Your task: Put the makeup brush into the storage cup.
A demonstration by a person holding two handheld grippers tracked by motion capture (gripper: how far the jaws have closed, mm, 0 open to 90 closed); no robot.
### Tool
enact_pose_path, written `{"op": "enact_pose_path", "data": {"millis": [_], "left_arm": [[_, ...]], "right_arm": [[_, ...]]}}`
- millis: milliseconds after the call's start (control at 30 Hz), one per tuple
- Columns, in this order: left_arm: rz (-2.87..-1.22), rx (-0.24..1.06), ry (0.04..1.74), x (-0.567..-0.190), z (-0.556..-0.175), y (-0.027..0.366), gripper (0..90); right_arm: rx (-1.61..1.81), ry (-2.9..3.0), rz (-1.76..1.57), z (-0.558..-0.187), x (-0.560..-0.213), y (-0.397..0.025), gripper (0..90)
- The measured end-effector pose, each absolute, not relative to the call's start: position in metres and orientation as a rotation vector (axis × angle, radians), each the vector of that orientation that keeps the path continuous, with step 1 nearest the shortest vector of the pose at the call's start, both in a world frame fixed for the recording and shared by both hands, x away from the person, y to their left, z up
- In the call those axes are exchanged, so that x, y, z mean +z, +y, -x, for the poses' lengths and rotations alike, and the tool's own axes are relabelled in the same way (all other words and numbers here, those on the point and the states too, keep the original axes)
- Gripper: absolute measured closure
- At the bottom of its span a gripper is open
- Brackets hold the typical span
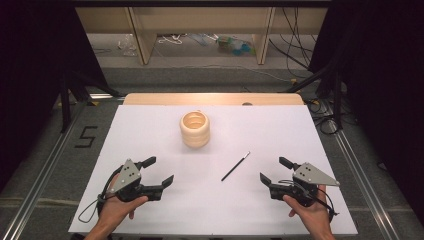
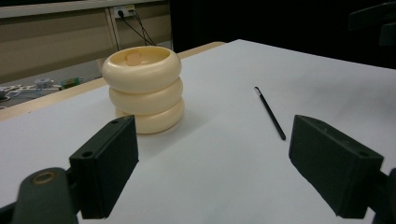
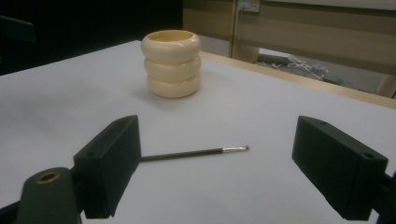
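Observation:
A cream ribbed holder [image 1: 194, 128] made of three stacked rings stands upright toward the back middle of the white table sheet [image 1: 150, 140]; the same holder [image 2: 143, 88] [image 3: 172, 63] appears ahead of each gripper. A thin black brush [image 1: 235, 166] [image 2: 270, 112] [image 3: 193, 153] lies flat to the holder's front right. My left gripper [image 1: 160, 171] [image 2: 219, 172] rests open near the front left, nothing between its jaws. At the front right, my right gripper [image 1: 275, 170] [image 3: 224, 172] is open too, with the brush lying a short way beyond its jaws.
The table's wooden far edge [image 1: 212, 98] borders a floor with cables and a shelf frame [image 1: 200, 30]. A "5" mark [image 1: 85, 136] sits on the floor at left. Metal rails [image 1: 360, 170] run along both sides.

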State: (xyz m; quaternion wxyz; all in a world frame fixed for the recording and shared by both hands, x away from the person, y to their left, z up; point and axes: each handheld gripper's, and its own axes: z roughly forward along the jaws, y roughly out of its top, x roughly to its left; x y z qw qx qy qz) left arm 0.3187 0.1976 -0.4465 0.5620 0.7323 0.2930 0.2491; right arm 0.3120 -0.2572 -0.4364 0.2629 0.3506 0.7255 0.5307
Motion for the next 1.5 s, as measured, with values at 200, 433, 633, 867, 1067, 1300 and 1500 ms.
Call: {"op": "enact_pose_path", "data": {"millis": [200,433,633,867,1067,1300,1500], "left_arm": [[-1.721,0.581,0.696,-0.447,-0.318,0.197,15.8],[-1.724,0.581,0.695,-0.447,-0.318,0.197,15.8],[-1.729,0.582,0.693,-0.447,-0.318,0.196,15.8],[-1.73,0.582,0.698,-0.448,-0.318,0.196,15.8],[-1.73,0.581,0.701,-0.448,-0.318,0.196,15.8],[-1.73,0.586,0.69,-0.448,-0.319,0.196,15.9],[-1.734,0.586,0.692,-0.448,-0.319,0.196,15.9]], "right_arm": [[1.432,1.966,-0.947,-0.312,-0.437,-0.258,15.8],[1.447,2.0,-0.892,-0.313,-0.437,-0.256,15.7],[1.426,2.013,-0.853,-0.317,-0.434,-0.255,15.7],[1.368,2.136,-0.763,-0.326,-0.429,-0.249,18.2],[1.297,2.26,-0.733,-0.341,-0.426,-0.241,19.0],[1.23,2.36,-0.687,-0.36,-0.418,-0.229,20.0],[1.141,2.478,-0.634,-0.377,-0.412,-0.215,24.1]]}}
